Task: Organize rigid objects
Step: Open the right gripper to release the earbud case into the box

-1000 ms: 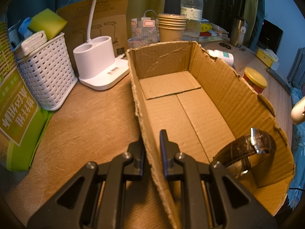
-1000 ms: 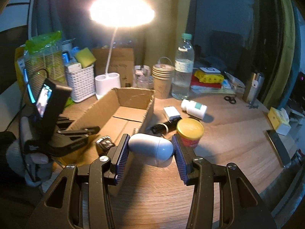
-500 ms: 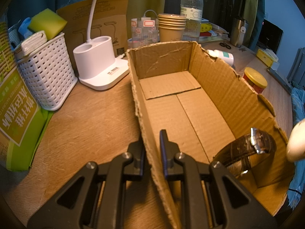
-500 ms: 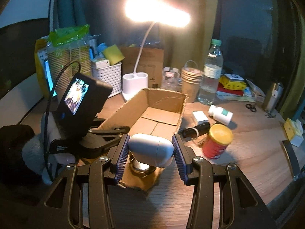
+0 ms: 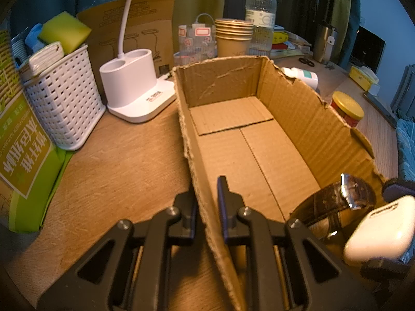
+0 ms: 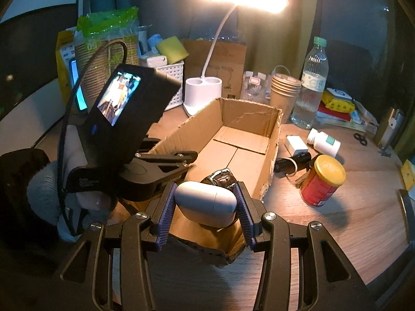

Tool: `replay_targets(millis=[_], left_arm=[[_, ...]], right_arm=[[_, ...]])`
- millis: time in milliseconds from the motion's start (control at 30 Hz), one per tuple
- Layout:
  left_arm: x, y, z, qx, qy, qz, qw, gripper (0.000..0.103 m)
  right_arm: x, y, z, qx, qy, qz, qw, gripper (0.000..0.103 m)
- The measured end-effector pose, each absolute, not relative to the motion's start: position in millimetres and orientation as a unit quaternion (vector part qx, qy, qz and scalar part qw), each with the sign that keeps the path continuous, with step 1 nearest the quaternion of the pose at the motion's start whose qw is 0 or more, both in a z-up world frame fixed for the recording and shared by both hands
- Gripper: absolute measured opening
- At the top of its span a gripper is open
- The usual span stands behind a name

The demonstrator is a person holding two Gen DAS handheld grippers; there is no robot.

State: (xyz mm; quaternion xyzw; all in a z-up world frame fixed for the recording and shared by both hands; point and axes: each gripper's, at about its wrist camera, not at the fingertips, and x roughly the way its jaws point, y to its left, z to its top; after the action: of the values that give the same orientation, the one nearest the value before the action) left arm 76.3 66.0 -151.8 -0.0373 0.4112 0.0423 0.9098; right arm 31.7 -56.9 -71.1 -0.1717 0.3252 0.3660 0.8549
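Observation:
An open cardboard box [image 5: 293,119] lies lengthwise on the wooden desk, also in the right wrist view [image 6: 249,114]. My left gripper [image 5: 207,199] is shut on the box's left wall near its front end. A brown-strapped wristwatch [image 5: 339,202] lies in the box's near right corner; it also shows in the right wrist view [image 6: 220,177]. My right gripper [image 6: 206,204] is shut on a white oval case [image 6: 205,203] and holds it over the box's near end, just above the watch. The case shows at the right edge of the left wrist view [image 5: 381,233].
Right of the box lie a red jar with a yellow lid [image 6: 323,178], a black flashlight [image 6: 293,162], a white charger [image 6: 295,146] and a white pill bottle [image 6: 323,142]. Behind stand a lamp base [image 5: 135,88], white basket [image 5: 62,96], paper cups [image 5: 233,36] and water bottle [image 5: 260,13].
My right gripper has carried the white case left and forward, from beside the box to over its near end above the watch. The left gripper has stayed clamped on the box wall.

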Motion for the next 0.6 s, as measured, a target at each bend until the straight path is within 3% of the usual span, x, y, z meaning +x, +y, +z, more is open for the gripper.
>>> replay_targets(millis=[600], left_arm=[[76.4, 65.6, -152.6, -0.037, 0.411, 0.042, 0.910, 0.015]], right_arm=[[38.0, -59.8, -73.5, -0.163, 0.335, 0.361, 0.855, 0.049]])
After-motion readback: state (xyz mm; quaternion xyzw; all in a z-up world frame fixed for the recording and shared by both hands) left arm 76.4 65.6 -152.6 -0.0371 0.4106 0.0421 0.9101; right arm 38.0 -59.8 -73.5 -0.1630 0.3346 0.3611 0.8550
